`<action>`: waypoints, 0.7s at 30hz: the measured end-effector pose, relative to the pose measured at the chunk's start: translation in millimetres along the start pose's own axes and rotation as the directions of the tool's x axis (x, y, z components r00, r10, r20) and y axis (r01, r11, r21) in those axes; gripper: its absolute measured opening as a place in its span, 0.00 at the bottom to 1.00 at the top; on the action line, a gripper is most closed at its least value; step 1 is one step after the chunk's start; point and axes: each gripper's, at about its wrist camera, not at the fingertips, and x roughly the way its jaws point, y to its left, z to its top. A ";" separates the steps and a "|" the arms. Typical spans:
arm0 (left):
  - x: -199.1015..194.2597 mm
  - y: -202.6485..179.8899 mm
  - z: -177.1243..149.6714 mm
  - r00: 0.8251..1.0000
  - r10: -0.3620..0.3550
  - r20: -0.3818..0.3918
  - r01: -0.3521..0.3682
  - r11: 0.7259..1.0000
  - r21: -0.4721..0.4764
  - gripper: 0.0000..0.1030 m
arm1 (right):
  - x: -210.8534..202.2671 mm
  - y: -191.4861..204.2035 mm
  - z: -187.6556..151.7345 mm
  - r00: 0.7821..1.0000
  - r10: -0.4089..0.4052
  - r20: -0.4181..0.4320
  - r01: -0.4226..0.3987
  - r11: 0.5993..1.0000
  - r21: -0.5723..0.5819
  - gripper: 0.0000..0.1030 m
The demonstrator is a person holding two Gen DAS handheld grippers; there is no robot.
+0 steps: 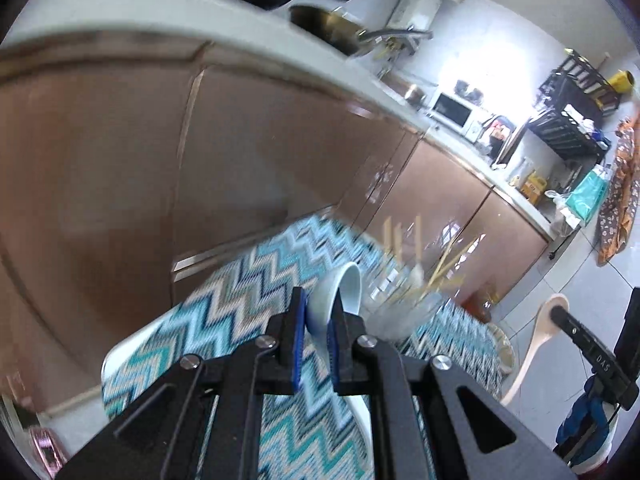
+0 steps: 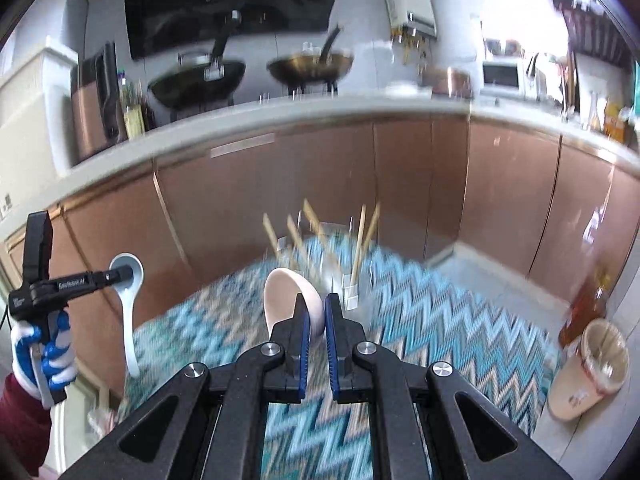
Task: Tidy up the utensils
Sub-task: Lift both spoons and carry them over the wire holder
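In the left wrist view my left gripper (image 1: 318, 312) is shut on a pale blue ceramic spoon (image 1: 352, 284), its bowl sticking up past the pads. In the right wrist view my right gripper (image 2: 318, 308) is shut on a pink ceramic spoon (image 2: 280, 296). Both hang above a zigzag-patterned tablecloth (image 2: 432, 320). A clear glass holder (image 1: 400, 312) with several wooden chopsticks (image 2: 362, 240) stands just beyond the spoons. Each view also catches the other hand: the pink spoon (image 1: 528, 356) at the right, and the blue spoon (image 2: 130, 332) at the left, with a gloved hand (image 2: 44, 356) below it.
Brown cabinet doors (image 2: 400, 184) under a white counter (image 2: 280, 120) close off the far side of the table. Two woks (image 2: 308, 66) sit on the stove. A lidded paper cup (image 2: 592, 368) and an amber bottle (image 2: 588, 304) stand at the table's right edge.
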 end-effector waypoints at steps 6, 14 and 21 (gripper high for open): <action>19.3 -56.4 51.8 0.993 -0.022 0.116 0.015 0.998 0.062 0.09 | 12.3 1.1 50.5 0.982 -0.047 0.183 0.055 0.998 -0.038 0.07; 87.6 -109.3 82.3 0.976 0.031 0.216 -0.058 0.991 0.123 0.09 | 82.0 -0.2 73.2 0.961 -0.083 0.266 0.113 0.988 -0.102 0.07; 141.8 -123.5 74.1 0.948 0.109 0.300 -0.166 0.971 0.172 0.09 | 138.5 0.1 57.3 0.958 -0.121 0.260 0.166 0.974 -0.157 0.07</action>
